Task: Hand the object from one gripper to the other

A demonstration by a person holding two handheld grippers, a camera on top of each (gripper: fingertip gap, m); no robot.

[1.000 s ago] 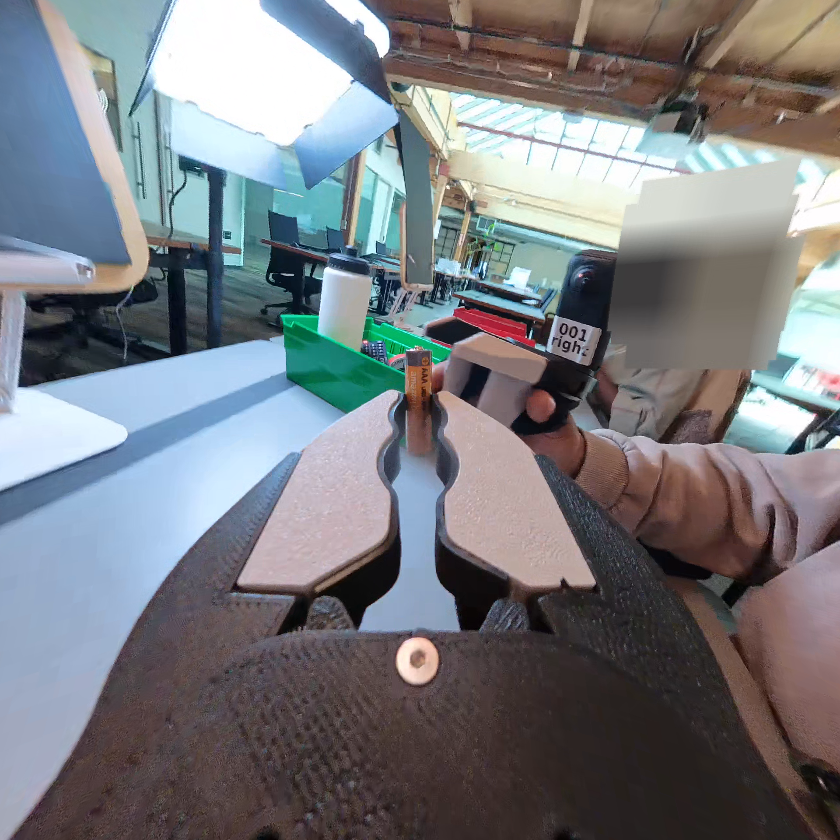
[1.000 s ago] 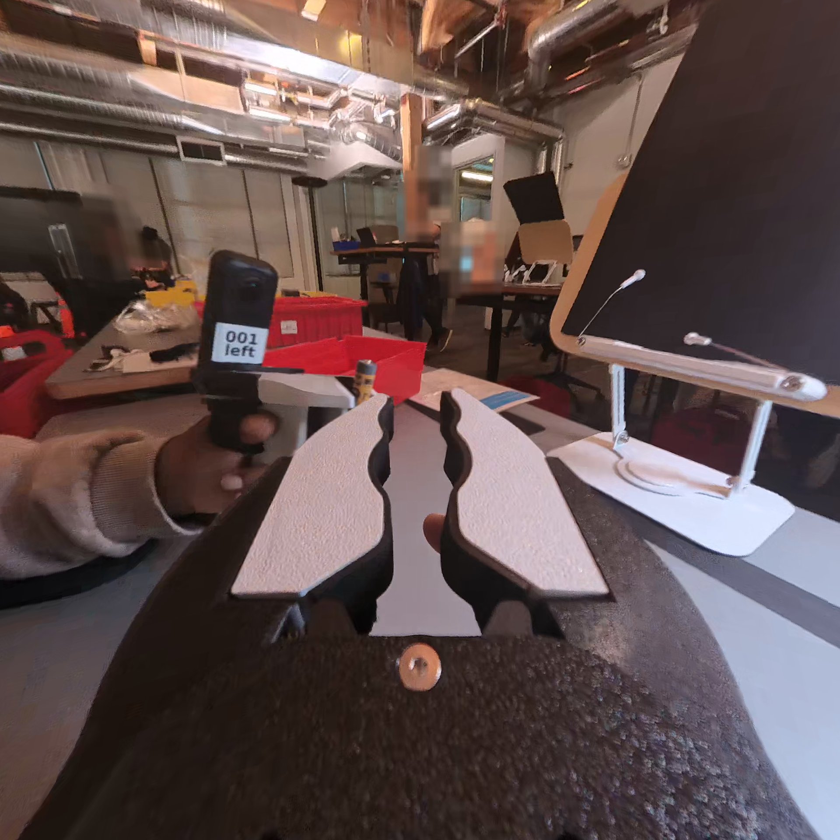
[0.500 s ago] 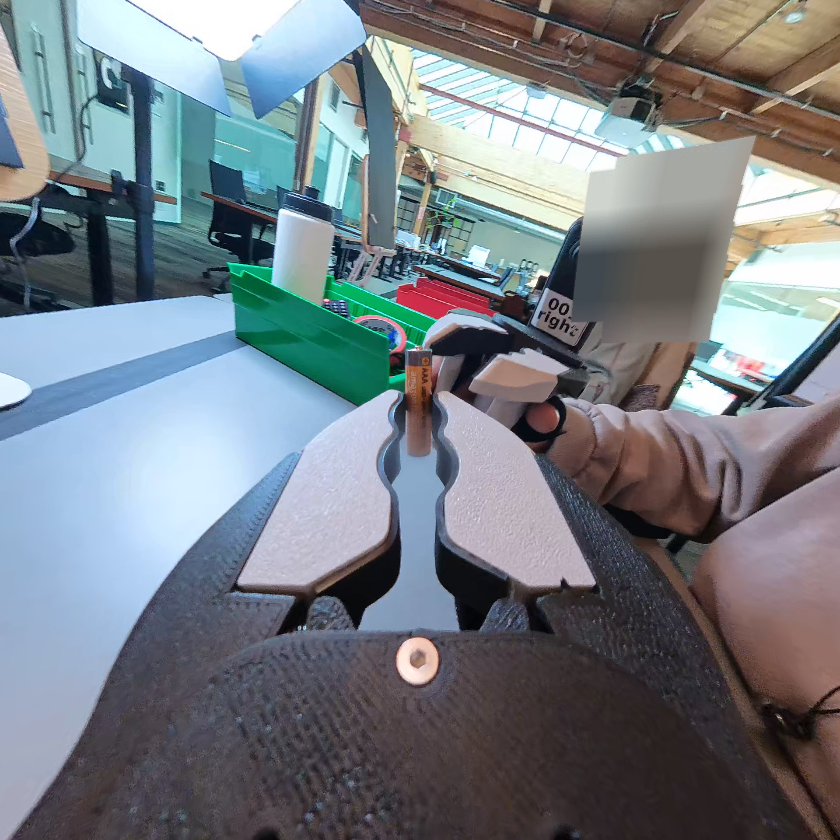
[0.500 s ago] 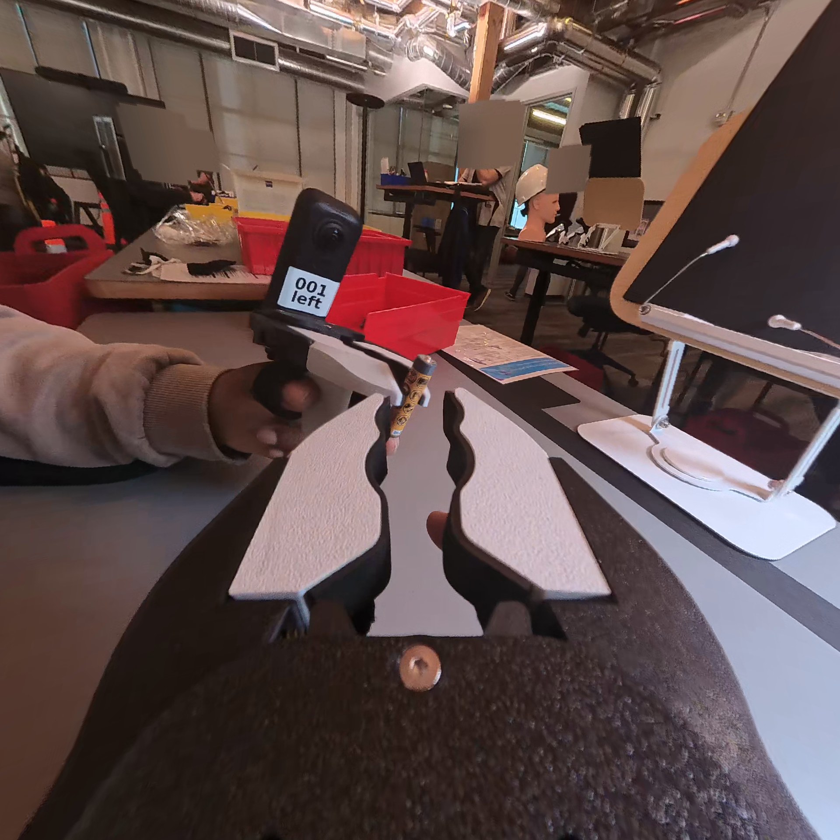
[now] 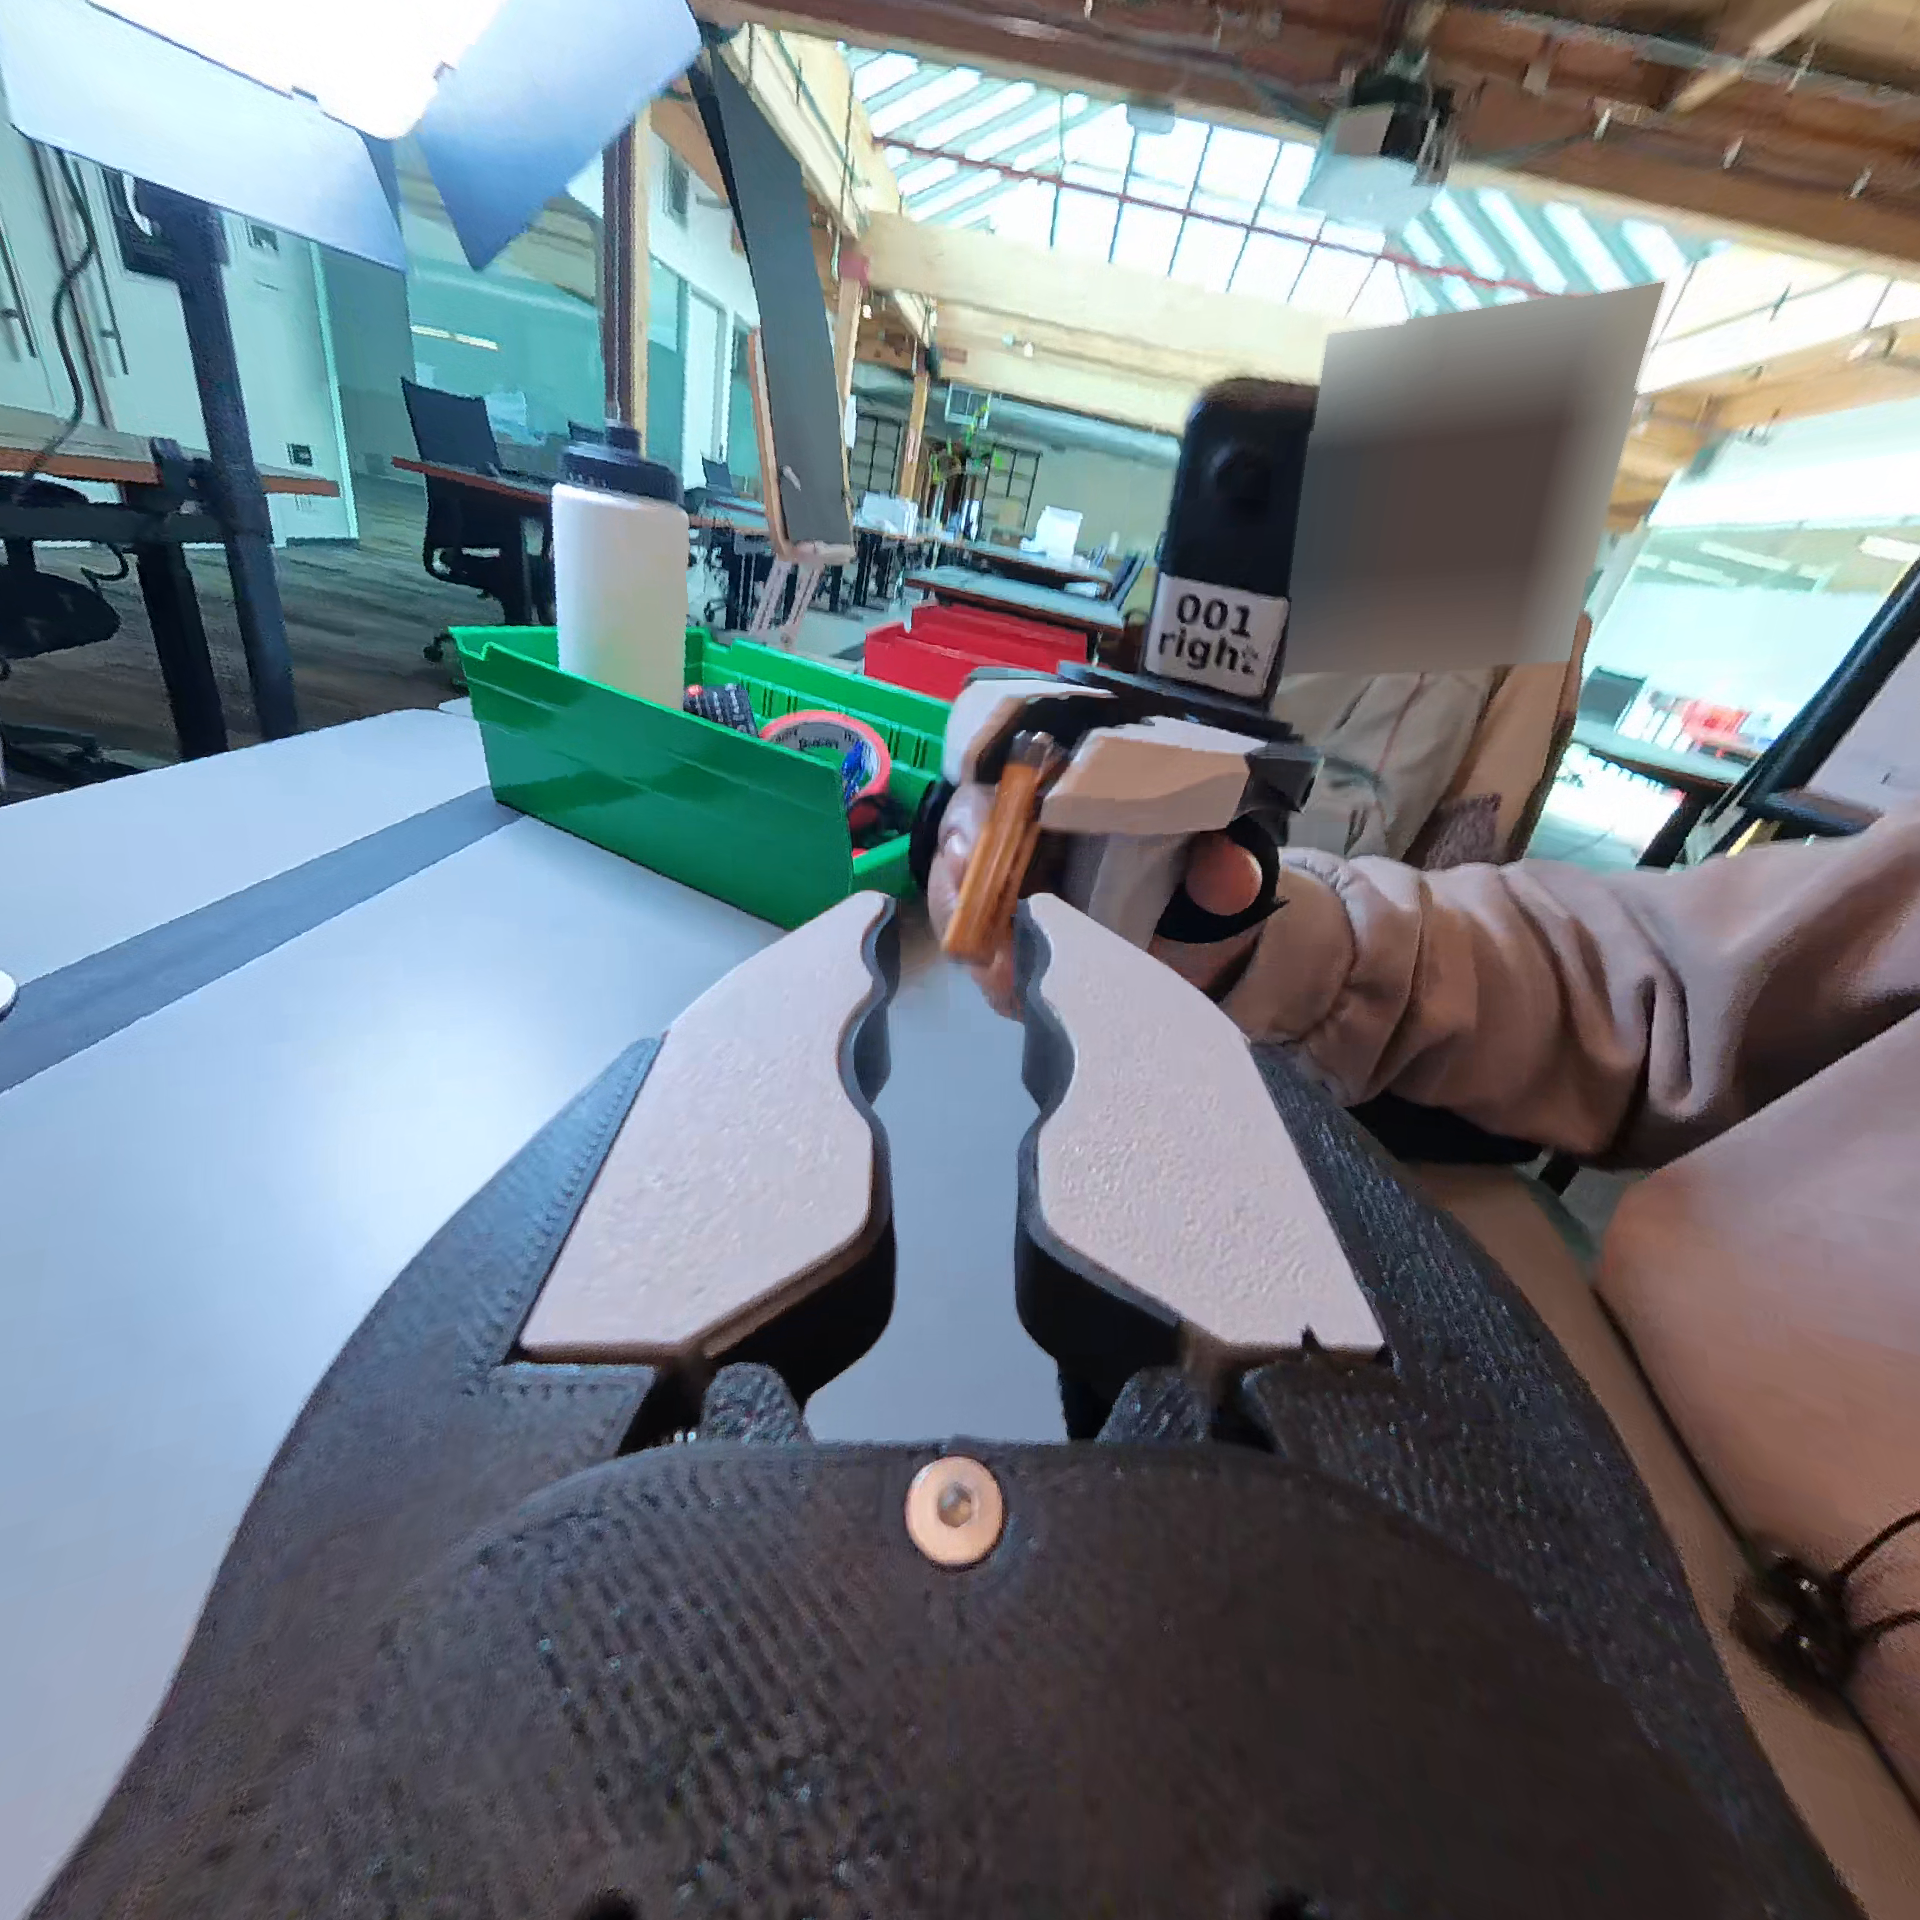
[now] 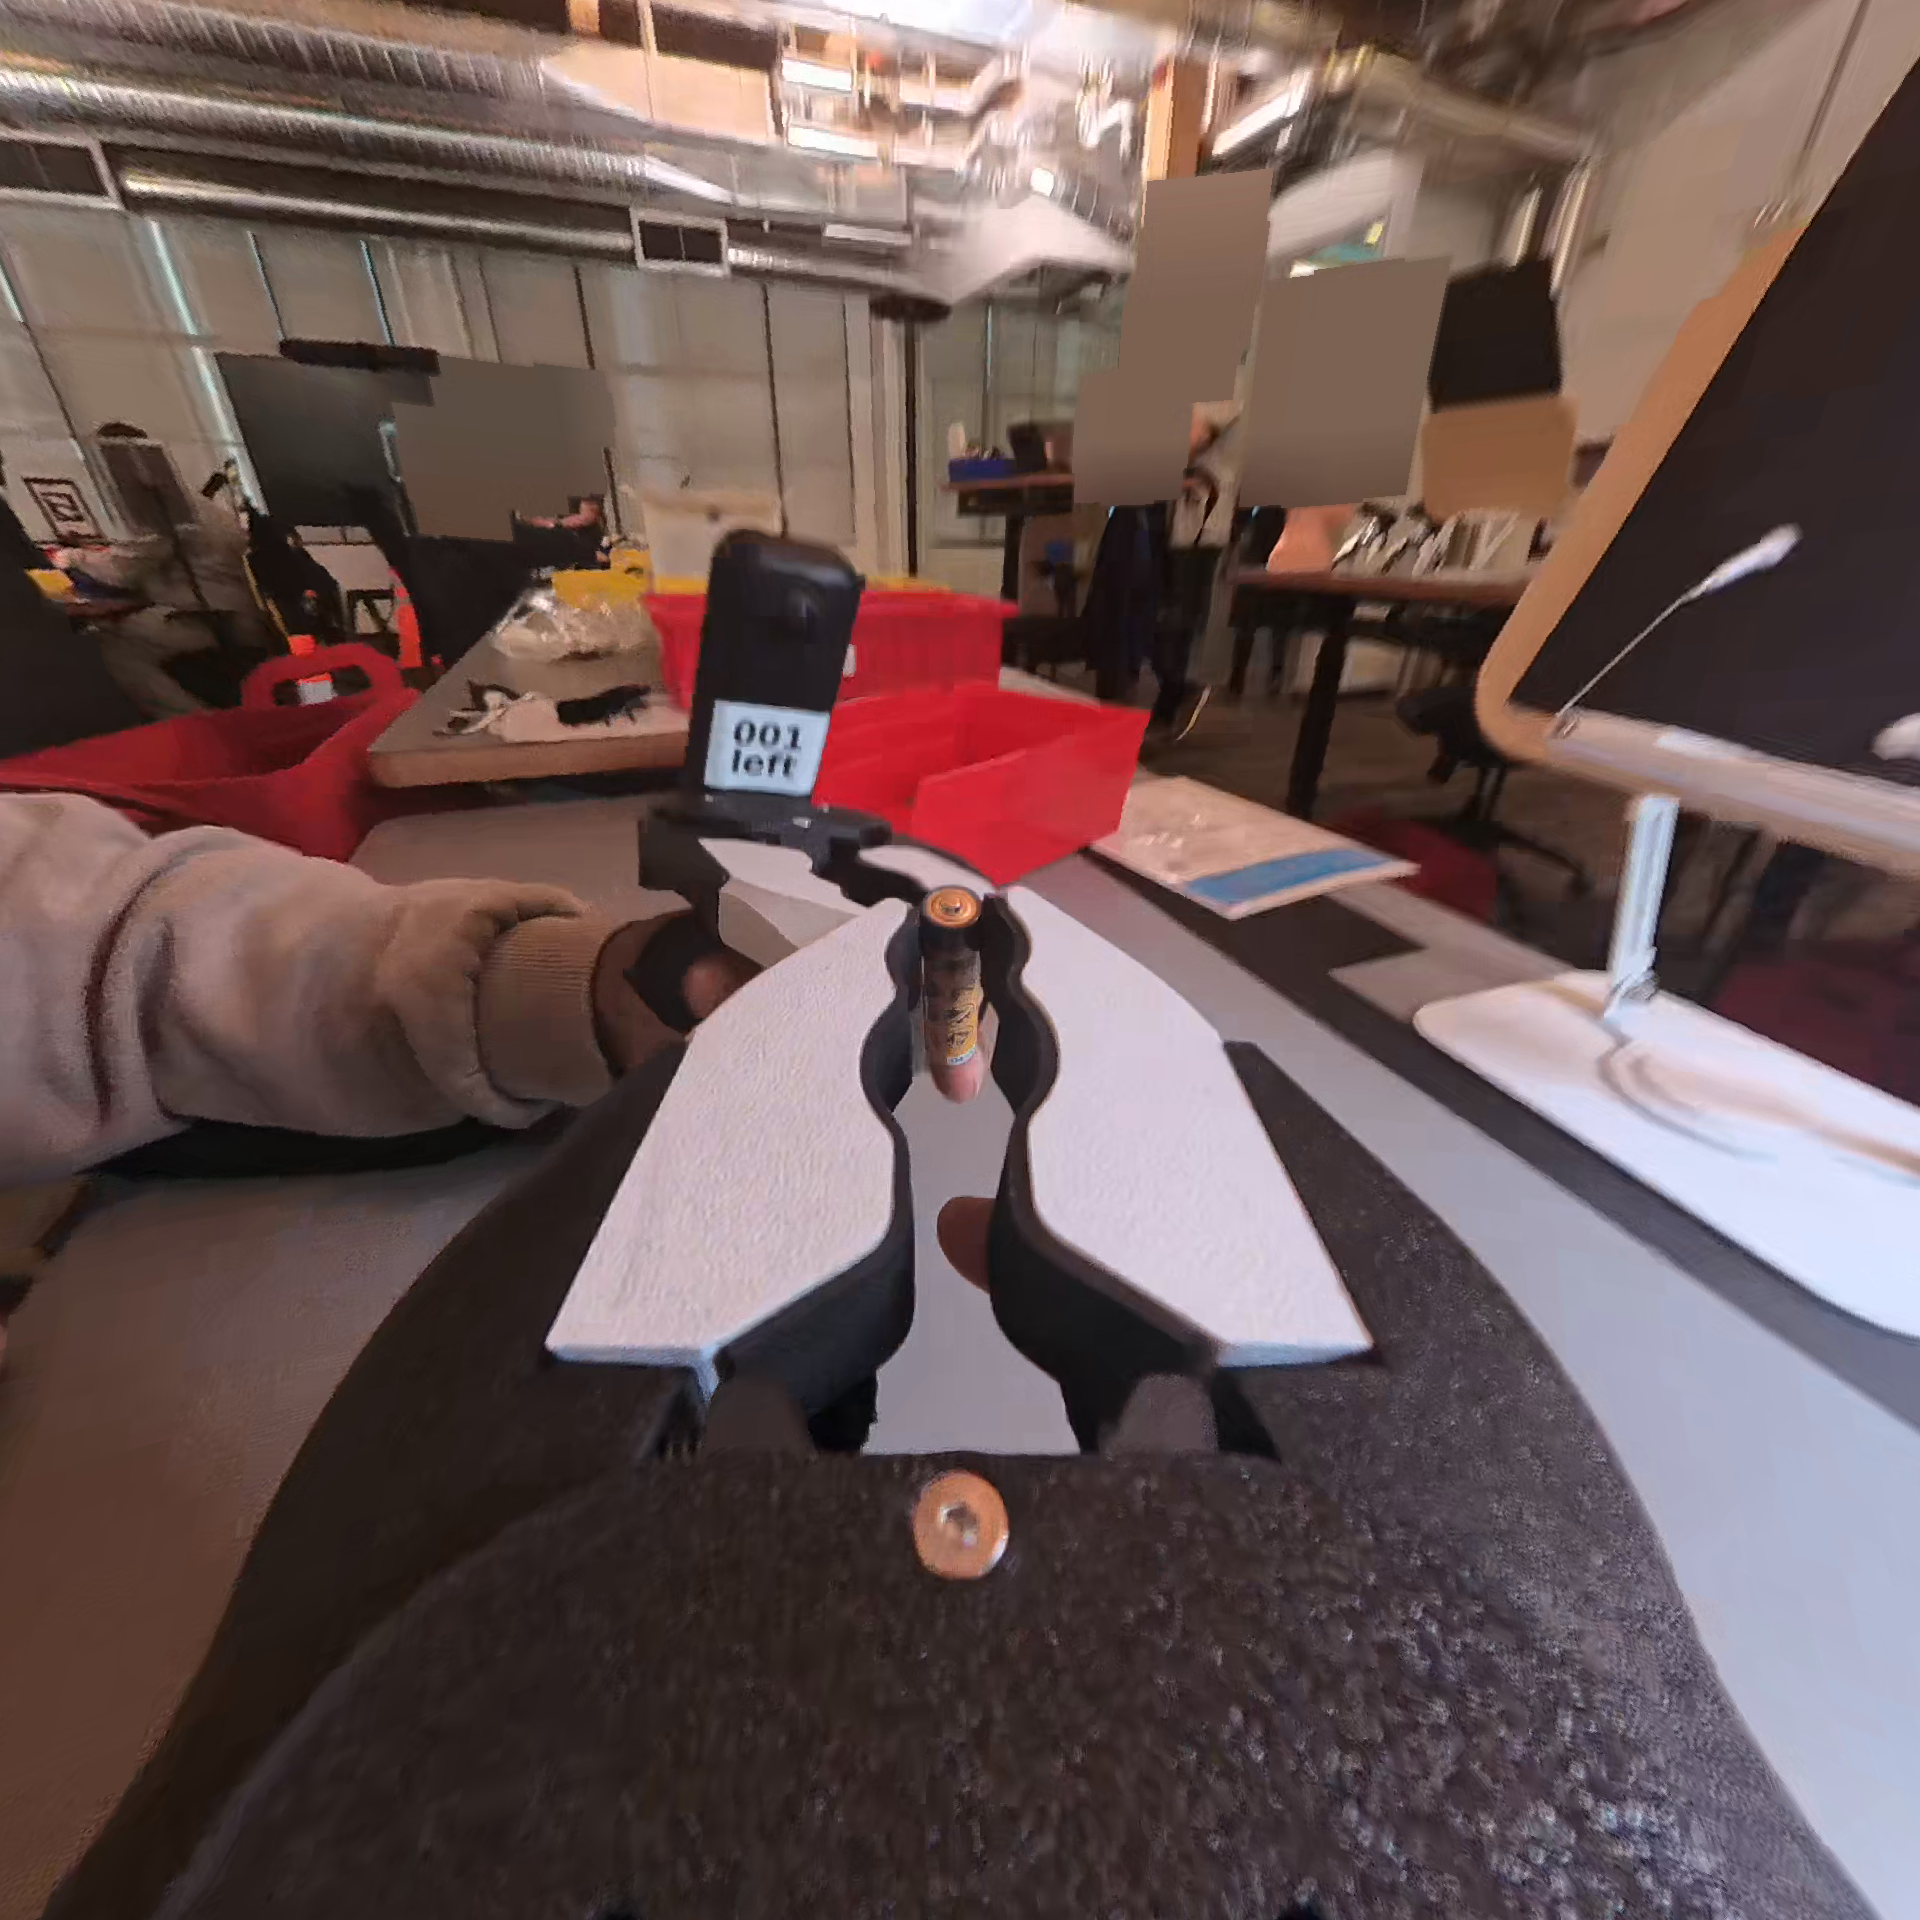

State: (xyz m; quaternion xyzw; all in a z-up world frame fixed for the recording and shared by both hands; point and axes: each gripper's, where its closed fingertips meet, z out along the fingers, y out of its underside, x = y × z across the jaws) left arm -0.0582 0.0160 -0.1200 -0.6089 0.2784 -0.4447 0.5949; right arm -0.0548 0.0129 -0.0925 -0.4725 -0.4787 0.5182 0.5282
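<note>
A small orange-and-black battery [image 6: 951, 997] stands between the fingertips of my right gripper [image 6: 951, 920], which is shut on it. In the left wrist view the battery [image 5: 992, 862] hangs tilted from the right gripper [image 5: 1023, 758], just beyond my left fingertips. My left gripper [image 5: 956, 920] is open and empty, its pads apart, with the battery's lower end just past its tips. In the right wrist view the left gripper [image 6: 842, 868] sits right behind the battery, held by a hand in a beige sleeve [image 6: 260, 956].
A green bin [image 5: 665, 769] with a white bottle [image 5: 618, 592] and tape rolls stands on the grey table [image 5: 260, 1039]. A red bin [image 6: 997, 769], papers [image 6: 1247, 862] and a white stand [image 6: 1662, 1091] holding a dark board are on the far side. My two grippers' fingertips are within a few centimetres of each other.
The battery has passed from my left gripper to my right. The right gripper closed on it; the left gripper opened and let go.
</note>
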